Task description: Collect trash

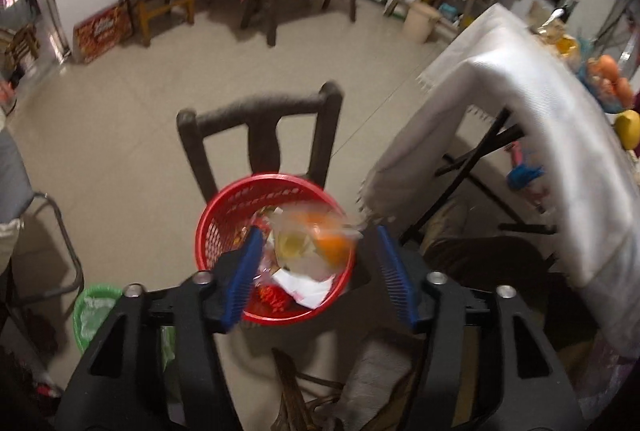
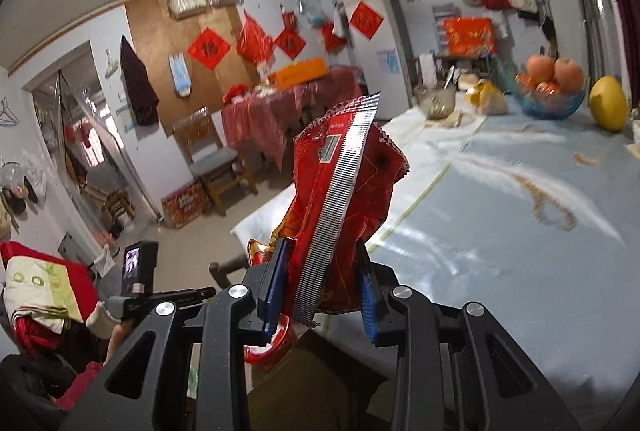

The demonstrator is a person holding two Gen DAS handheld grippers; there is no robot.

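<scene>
Left gripper (image 1: 316, 263) hangs released above a red basket (image 1: 224, 227) of trash, a clear wrapper (image 1: 316, 231) blurred between its fingers; right gripper (image 2: 322, 283) clamps a red wrapper (image 2: 340, 191) beside the table's (image 2: 520, 251) near edge.

The clear bag (image 1: 316, 239) over the red basket (image 1: 224, 227) is smeared by motion. The red wrapper (image 2: 340, 199) hides its lower end between the jaws; its print is unreadable.
</scene>
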